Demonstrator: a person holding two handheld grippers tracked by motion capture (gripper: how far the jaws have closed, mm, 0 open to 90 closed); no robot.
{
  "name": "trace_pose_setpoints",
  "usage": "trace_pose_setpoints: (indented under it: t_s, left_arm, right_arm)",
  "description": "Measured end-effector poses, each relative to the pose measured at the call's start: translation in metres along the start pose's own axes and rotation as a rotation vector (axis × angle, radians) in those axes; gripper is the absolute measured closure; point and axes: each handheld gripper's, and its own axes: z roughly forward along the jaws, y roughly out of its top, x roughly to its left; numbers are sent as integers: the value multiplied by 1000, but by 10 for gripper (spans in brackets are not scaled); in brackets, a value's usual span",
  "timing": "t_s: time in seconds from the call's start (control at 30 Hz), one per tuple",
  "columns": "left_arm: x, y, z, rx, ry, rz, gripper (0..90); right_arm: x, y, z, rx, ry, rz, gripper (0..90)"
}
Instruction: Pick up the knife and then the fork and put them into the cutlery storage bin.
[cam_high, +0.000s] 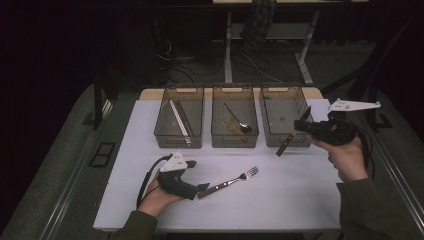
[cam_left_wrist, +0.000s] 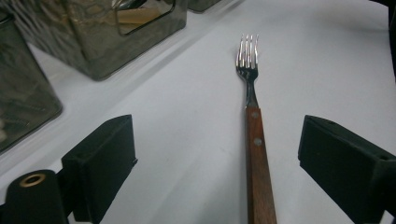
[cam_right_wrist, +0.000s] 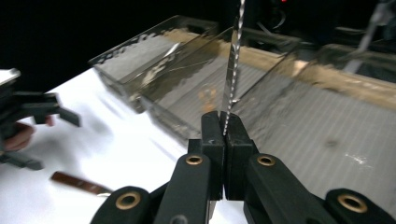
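Observation:
A fork with a brown wooden handle lies flat on the white table, tines pointing toward the bins. My left gripper sits low at the handle end, open. In the left gripper view the fork runs between the wide-apart jaws of the left gripper, nearer the right one and touching neither. My right gripper hovers over the front of the right bin, shut on a knife with a wooden handle hanging below. In the right gripper view the right gripper pinches the knife's blade, which rises straight up.
Three smoky see-through bins stand in a row at the table's back. The left bin holds long thin utensils, the middle bin a spoon. Cables trail from both grippers. Dark floor and desk legs lie beyond the table.

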Motion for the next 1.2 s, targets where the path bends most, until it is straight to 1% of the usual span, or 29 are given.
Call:
trace_pose_setpoints:
  t_s: [0.13, 0.2, 0.3, 0.33, 0.4, 0.57, 0.6, 0.67, 0.73, 0.87, 0.9, 0.97, 1.0, 1.2]
  left_arm:
    - [4, -4, -5, -5, 10, -14, 41]
    - [5, -4, -5, -11, 6, -18, 12]
    - [5, -6, -5, -1, -2, -12, 0]
    - [5, -6, -5, 3, -2, -10, 0]
    - [5, -7, -5, 4, -4, -11, 0]
    - [5, -12, -10, 12, -4, -14, 0]
    - [6, -12, -12, 10, -4, -16, 0]
    - [8, -12, -13, -3, -2, -27, 0]
    - [10, -11, -13, -4, 1, -28, 0]
    - [9, -11, -14, -11, -3, -28, 0]
    - [9, -11, -14, -13, -6, -27, 0]
    - [8, -11, -13, -14, -10, -23, 0]
    - [8, -11, -13, -11, -10, -21, 0]
    - [7, -11, -12, -6, -18, -19, 0]
  right_arm:
    - [-13, 18, -10, -8, -51, 3, 889]
    - [-19, 29, -14, -5, -90, -4, 889]
    - [-27, 43, -18, -8, -123, -4, 889]
    - [-30, 46, -18, -9, -135, -8, 889]
    - [-37, 53, -17, -11, -156, 0, 889]
    - [-53, 62, -9, 28, -222, -4, 889]
    - [-56, 63, -7, 38, -234, -5, 889]
    - [-64, 62, -3, 57, -247, 13, 889]
    - [-71, 60, 3, 82, -261, 24, 889]
    - [-81, 55, 17, 151, -276, 35, 889]
    - [-82, 54, 21, 174, -281, 39, 889]
    - [-85, 49, 28, 224, -292, 30, 889]
    - [-86, 47, 30, 238, -295, 29, 889]
    - [-93, 32, 40, 293, -292, 42, 889]
